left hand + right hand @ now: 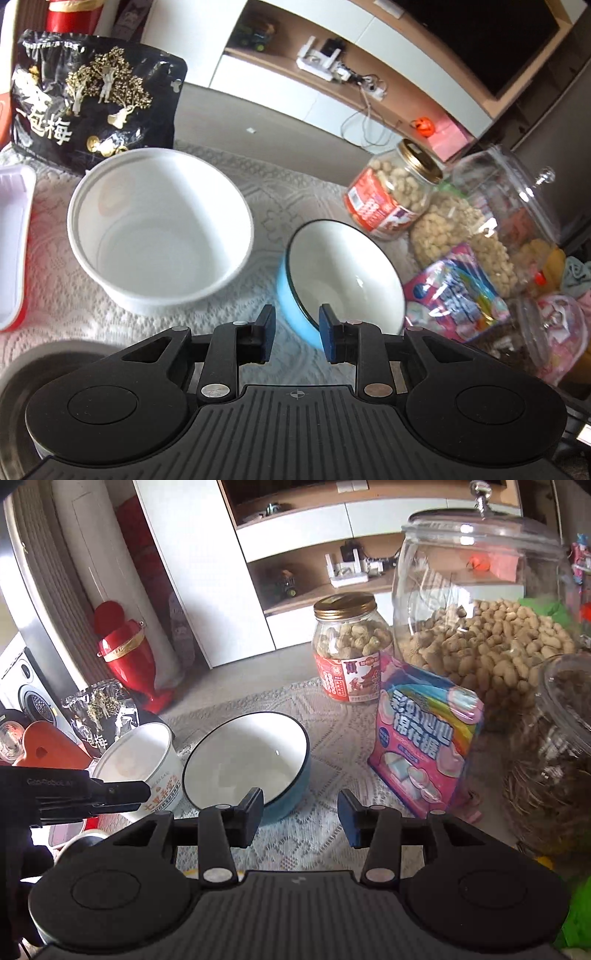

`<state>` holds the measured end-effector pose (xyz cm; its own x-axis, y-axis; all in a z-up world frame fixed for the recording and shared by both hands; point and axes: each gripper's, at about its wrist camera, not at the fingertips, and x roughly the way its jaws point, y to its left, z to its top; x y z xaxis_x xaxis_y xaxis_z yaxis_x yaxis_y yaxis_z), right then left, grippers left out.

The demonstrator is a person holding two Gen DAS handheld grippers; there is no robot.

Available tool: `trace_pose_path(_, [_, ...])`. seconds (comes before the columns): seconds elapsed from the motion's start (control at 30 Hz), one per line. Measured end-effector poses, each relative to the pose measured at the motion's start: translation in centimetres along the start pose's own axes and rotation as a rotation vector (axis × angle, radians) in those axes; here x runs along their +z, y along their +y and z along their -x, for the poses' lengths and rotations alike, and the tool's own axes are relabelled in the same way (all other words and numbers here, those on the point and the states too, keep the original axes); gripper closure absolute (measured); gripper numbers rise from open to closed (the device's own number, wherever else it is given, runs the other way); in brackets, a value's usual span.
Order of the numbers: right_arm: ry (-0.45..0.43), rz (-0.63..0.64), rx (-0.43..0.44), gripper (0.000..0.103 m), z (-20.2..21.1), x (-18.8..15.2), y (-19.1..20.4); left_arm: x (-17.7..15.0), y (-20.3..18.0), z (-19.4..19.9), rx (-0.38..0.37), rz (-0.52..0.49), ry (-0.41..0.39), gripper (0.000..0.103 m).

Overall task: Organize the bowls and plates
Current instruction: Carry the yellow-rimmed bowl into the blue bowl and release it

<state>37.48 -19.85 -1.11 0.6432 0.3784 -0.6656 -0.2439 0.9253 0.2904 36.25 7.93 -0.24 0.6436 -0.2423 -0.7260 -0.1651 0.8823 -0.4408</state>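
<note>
A blue bowl [343, 273] with a white inside and dark rim is tilted on the lace tablecloth; it also shows in the right wrist view [247, 760]. A large white paper bowl [159, 229] stands to its left, also seen in the right wrist view [142, 760]. My left gripper [295, 334] is open, its jaws on either side of the blue bowl's near rim without closing on it. My right gripper [301, 814] is open and empty, just in front of the blue bowl, its left finger near the rim. The left gripper appears in the right wrist view [92, 794] beside the white bowl.
A black snack bag [92, 99] stands behind the white bowl. A peanut jar [349, 650], a big glass jar of peanuts [480, 627], a pink marshmallow bag [424, 742] and a seed jar [554, 760] crowd the right. A white tray [11, 240] lies far left.
</note>
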Motion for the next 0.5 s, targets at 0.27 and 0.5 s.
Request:
trace_pose_path(0.27, [0.155,-0.127,0.028,0.059,-8.3,4.7,-2.6,3.4,-0.5,-7.1,0.047,-0.043,0.102,0.075])
trace_pose_path(0.5, [0.242,-0.099,0.041,0.066,-13.9,5.4,-2.0,3.5,-3.3,-10.4,0.099,-0.201,0.110,0.068])
